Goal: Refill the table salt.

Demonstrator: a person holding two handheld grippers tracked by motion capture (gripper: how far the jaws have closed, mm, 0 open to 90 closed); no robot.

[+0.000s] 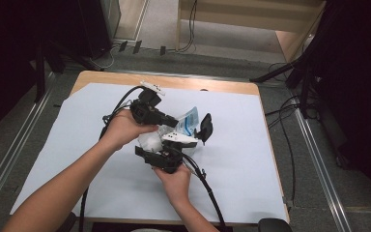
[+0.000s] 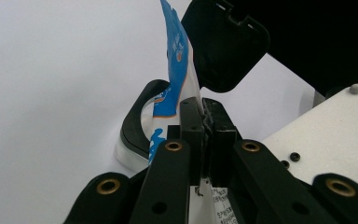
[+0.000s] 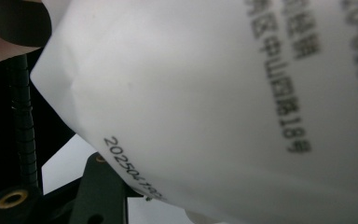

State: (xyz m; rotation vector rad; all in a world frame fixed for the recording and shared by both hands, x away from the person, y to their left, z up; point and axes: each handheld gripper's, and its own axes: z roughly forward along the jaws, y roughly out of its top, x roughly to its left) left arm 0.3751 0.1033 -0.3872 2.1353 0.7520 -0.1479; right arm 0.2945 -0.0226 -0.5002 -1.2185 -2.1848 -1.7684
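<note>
The packet (image 1: pixel 187 122), white with blue print, is held above the middle of the counter (image 1: pixel 251 159), between the two grippers. The left gripper (image 2: pixel 204 122) is clamped tight on the packet's edge, just beside a black plastic flap (image 2: pixel 223 44). The right gripper (image 1: pixel 199 129) reaches under the packet; the packet's white printed face (image 3: pixel 223 107) hides its jaws, so I cannot tell whether it grips.

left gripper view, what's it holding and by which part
The left gripper is shut on the blue-and-white packet, its fingers pinching the packet's thin edge.
</note>
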